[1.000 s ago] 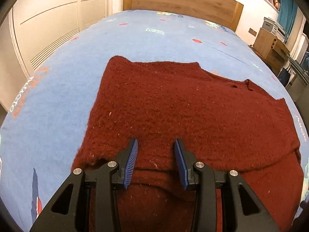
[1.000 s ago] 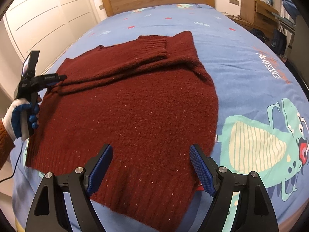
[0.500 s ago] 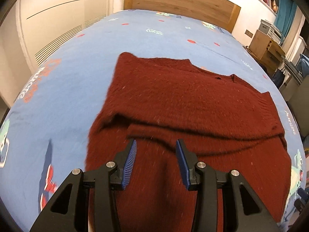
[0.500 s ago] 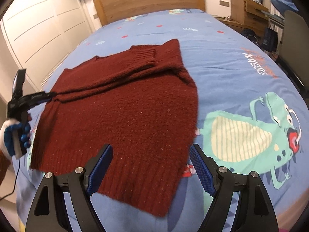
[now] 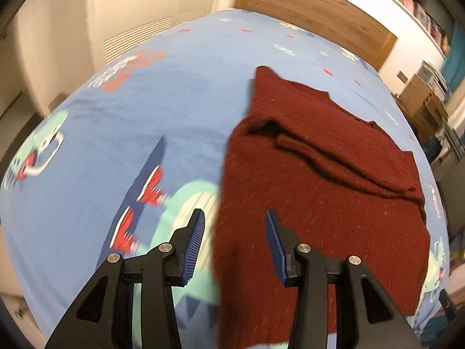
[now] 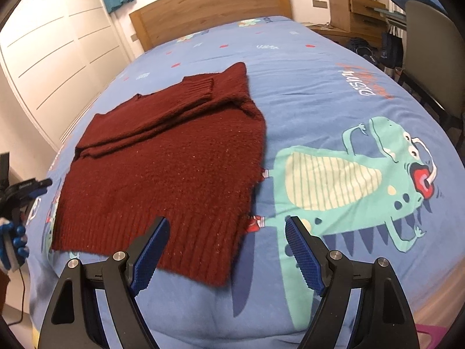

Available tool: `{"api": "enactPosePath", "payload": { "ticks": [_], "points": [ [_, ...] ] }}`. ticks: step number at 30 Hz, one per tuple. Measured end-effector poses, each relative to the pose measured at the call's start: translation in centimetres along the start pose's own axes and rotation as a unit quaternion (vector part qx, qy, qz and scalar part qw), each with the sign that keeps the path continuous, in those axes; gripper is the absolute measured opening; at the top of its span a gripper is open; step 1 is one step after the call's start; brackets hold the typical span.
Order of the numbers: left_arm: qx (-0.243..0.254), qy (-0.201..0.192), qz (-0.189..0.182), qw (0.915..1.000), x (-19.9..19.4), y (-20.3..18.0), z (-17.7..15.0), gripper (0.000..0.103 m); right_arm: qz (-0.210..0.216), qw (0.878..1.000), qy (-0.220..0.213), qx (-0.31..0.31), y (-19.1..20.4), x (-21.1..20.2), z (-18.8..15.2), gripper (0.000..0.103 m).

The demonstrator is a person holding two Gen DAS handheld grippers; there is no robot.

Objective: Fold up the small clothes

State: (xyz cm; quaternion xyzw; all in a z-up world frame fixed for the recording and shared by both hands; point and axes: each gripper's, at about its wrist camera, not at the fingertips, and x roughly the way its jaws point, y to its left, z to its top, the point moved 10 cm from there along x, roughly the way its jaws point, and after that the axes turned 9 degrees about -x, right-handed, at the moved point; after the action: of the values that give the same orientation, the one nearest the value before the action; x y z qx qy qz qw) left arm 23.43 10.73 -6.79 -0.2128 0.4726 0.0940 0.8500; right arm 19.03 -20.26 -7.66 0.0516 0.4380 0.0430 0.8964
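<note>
Both grippers have pulled back, empty: left gripper (image 5: 234, 226) narrow, right gripper (image 6: 227, 234) wide; fuzzy maroon sweater (image 6: 171, 157) lies flat, sleeve folded across at twelve o'clock.

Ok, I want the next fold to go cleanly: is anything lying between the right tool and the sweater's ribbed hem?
Nothing visible does. The right tool hangs open just above the near corner of the sweater, with only the blue dinosaur bedspread around it. The folded sleeves lie across the sweater's far end, away from the hem.
</note>
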Motion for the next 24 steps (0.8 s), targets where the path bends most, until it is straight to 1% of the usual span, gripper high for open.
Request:
{"api": "enactPosePath", "payload": {
  "ticks": [6,10,13,18,24],
  "points": [
    [-0.030,0.021,-0.002,0.9993,-1.5,2.6,-2.2,0.039,0.000,1.000,-0.009,0.004,0.0,-1.3,-0.1,0.083],
    [-0.042,0.025,-0.003,0.9988,-2.2,3.6,-2.7,0.040,-0.005,1.000,-0.015,0.015,-0.8,-2.0,0.0,0.083],
    [-0.051,0.031,-0.008,0.9982,-2.1,4.0,-3.0,0.040,-0.004,1.000,-0.011,0.022,-1.2,-1.9,-0.1,0.083],
    [-0.050,0.050,-0.014,0.9974,-1.4,3.6,-4.2,0.040,0.009,1.000,0.009,0.028,-0.9,-0.3,-0.8,0.083],
    [-0.046,0.077,-0.024,0.9957,0.1,2.8,-5.7,0.040,0.034,0.998,0.033,0.037,-0.2,2.3,-1.2,0.083]
  ]
}}
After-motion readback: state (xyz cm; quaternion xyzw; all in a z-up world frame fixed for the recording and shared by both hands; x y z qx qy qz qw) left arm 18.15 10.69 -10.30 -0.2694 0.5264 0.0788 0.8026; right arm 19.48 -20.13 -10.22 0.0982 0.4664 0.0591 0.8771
